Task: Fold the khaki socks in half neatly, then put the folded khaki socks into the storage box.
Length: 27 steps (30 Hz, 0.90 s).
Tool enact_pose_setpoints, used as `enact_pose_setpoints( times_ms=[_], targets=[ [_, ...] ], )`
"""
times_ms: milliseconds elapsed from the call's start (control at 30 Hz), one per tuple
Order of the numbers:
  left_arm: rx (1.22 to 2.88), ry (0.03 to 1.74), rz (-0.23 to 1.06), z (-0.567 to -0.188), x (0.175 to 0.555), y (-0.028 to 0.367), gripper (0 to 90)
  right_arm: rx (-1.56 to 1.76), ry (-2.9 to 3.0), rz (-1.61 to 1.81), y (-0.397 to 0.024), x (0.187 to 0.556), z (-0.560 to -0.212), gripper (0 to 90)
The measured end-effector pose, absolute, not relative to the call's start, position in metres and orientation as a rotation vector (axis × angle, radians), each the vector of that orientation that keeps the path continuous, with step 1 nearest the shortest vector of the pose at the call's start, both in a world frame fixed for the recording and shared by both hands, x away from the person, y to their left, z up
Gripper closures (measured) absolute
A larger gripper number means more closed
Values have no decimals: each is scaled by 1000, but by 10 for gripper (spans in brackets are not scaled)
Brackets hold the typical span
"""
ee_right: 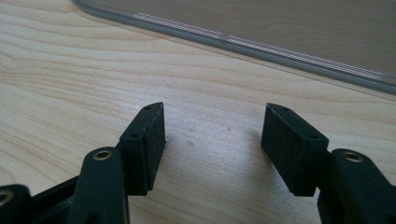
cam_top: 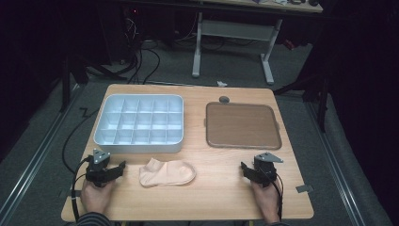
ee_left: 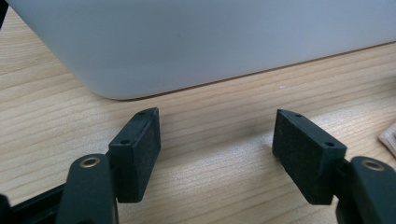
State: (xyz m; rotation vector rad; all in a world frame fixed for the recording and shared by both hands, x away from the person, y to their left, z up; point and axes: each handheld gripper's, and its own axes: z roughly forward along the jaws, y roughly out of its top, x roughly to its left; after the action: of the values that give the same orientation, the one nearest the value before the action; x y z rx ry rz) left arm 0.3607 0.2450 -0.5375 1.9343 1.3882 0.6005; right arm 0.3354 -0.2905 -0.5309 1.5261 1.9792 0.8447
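Note:
A pale peach sock (cam_top: 167, 172) lies flat on the wooden table (cam_top: 216, 188) near its front edge, between both hands. My left gripper (cam_top: 120, 167) rests on the table to the sock's left, open, with bare wood between its jaws; in the left gripper view (ee_left: 217, 135) it faces the white organizer's side wall (ee_left: 201, 42), and a sliver of the sock (ee_left: 388, 140) shows at the right edge. My right gripper (cam_top: 244, 168) rests at the front right, open and empty; in the right gripper view (ee_right: 212, 128) it faces the brown tray's rim (ee_right: 243, 42).
A white compartment organizer (cam_top: 139, 123) with several empty cells stands at the back left. A brown tray (cam_top: 243, 125) lies at the back right, with a small grey disc (cam_top: 224, 99) behind it. Cables trail from both grippers off the front edge.

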Motion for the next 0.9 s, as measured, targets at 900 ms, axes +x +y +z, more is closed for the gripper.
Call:
enact_pose_setpoints(
  times_ms=[900],
  targets=[
    [1937,1385,600,-538,361,244,315,1521,1984,845,-291,335,-531,393]
  ],
)
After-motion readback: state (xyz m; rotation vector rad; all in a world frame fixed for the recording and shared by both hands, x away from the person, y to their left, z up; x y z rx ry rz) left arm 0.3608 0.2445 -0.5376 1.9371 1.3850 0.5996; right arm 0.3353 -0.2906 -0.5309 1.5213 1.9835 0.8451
